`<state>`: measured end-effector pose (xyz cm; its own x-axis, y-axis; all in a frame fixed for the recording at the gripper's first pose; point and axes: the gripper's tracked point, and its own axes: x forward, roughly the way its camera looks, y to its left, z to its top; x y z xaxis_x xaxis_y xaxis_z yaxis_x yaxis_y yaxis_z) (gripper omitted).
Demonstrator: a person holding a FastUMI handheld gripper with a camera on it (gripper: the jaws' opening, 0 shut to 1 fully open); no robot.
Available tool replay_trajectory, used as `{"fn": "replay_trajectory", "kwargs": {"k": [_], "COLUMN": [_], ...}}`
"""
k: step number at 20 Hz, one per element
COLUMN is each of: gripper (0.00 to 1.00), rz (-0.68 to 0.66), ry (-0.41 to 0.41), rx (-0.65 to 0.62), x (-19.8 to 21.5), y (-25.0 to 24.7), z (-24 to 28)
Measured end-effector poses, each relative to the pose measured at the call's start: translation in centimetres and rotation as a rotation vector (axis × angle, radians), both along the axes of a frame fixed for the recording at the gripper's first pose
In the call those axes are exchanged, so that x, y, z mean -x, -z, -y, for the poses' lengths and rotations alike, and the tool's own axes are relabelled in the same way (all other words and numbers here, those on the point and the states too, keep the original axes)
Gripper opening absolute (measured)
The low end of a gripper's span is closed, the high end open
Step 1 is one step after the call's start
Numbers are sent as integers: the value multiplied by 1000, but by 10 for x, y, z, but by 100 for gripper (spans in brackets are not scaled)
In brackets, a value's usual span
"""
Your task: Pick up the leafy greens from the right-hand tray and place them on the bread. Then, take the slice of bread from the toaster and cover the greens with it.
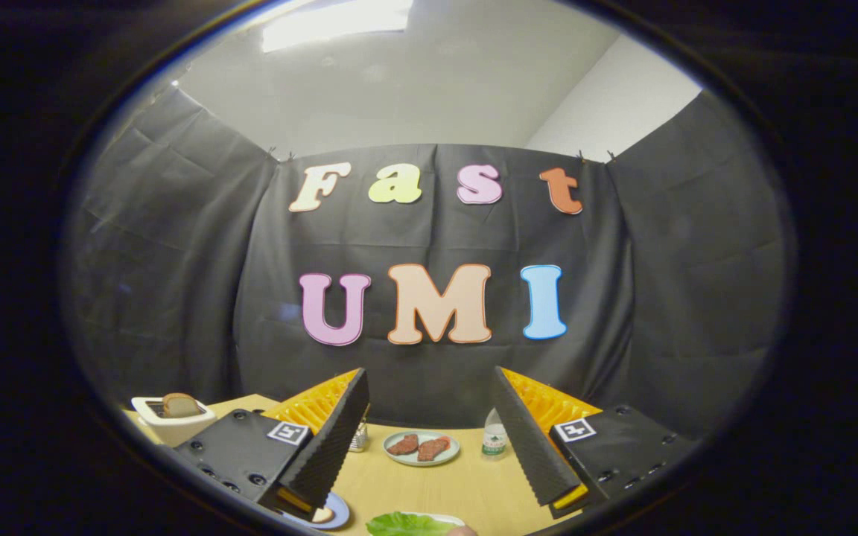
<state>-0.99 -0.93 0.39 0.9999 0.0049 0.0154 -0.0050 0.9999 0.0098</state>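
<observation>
Hand-held gripper (429, 417) fingers spread; greens (408, 523) tray-bound; bread (179, 404) in toaster (168, 424).

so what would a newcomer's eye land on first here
Probably the gripper, its two fingers spread wide open over the wooden table with nothing between them. Beyond them sits a plate of meat slices beside a small bottle. Off by the left finger, a white toaster holds a slice of bread, and leafy greens lie just ahead of the fingers.
</observation>
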Motion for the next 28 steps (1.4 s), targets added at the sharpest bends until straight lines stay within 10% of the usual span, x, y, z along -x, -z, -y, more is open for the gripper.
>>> {"fn": "replay_trajectory", "kwargs": {"k": [11, 28], "gripper": [100, 100], "rz": [-41, -422], "ry": [-99, -526], "rx": [3, 174], "x": [-7, -12], "y": [19, 163], "z": [12, -1]}}
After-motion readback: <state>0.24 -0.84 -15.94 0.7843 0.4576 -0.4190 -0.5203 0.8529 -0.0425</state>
